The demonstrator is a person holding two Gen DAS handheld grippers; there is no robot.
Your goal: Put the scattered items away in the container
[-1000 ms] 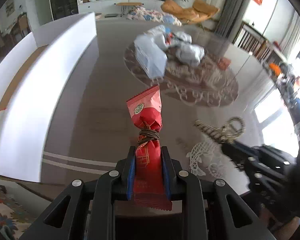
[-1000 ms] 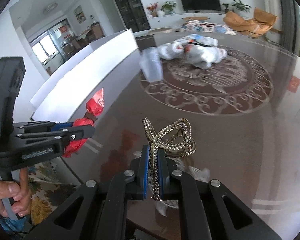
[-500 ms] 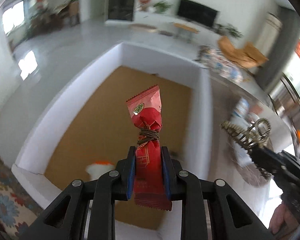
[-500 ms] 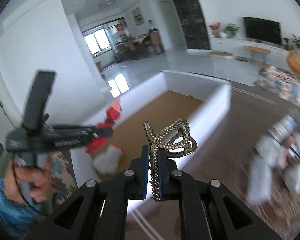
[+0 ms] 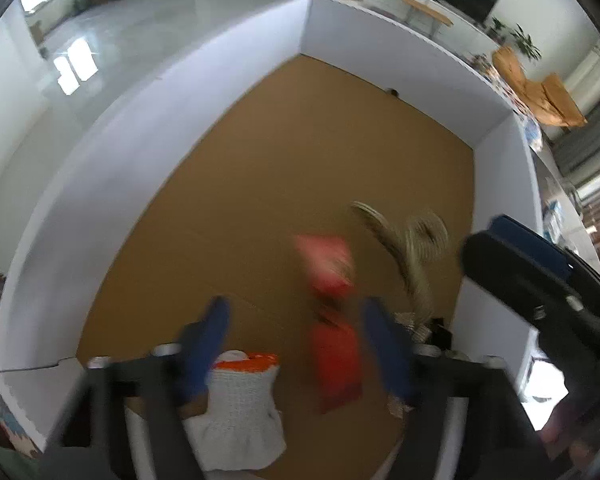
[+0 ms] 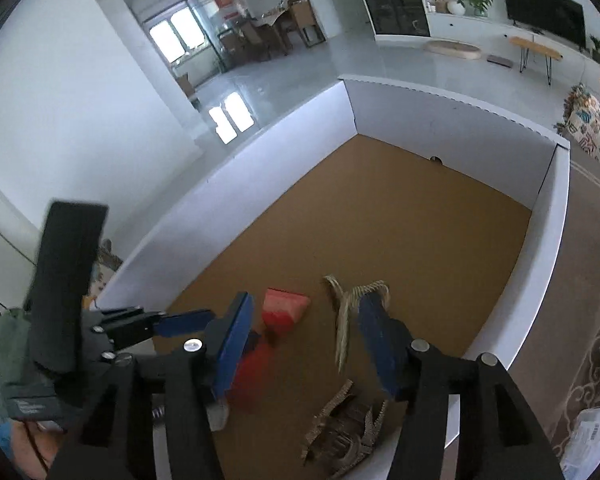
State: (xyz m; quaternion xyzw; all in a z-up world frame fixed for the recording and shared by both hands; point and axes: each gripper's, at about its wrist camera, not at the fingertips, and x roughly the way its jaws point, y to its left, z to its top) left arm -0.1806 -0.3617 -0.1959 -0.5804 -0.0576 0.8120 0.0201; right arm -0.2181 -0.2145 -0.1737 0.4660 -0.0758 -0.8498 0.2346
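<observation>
Both grippers hang over the white-walled box (image 5: 100, 184) with a brown floor. My left gripper (image 5: 296, 308) is open, and the red snack packet (image 5: 332, 320) is blurred in the air just ahead of its pads, free of them. My right gripper (image 6: 306, 304) is open too. The beaded hair claw (image 6: 352, 312) is blurred next to its right pad (image 6: 376, 340), loose. In the left wrist view that hair claw (image 5: 408, 248) is a streak beside the right gripper (image 5: 512, 248). The red packet (image 6: 284, 312) and the left gripper (image 6: 184, 320) also show in the right wrist view.
A white knitted item with an orange edge (image 5: 240, 400) lies on the box floor near the close wall. A second dark hair claw (image 6: 344, 436) lies on the floor under my right gripper. The box wall (image 6: 556, 248) separates it from the dark patterned table (image 6: 592, 340).
Both grippers came down over the box and opened. The red packet and the beaded hair claw left the pads and are dropping, blurred by motion.
</observation>
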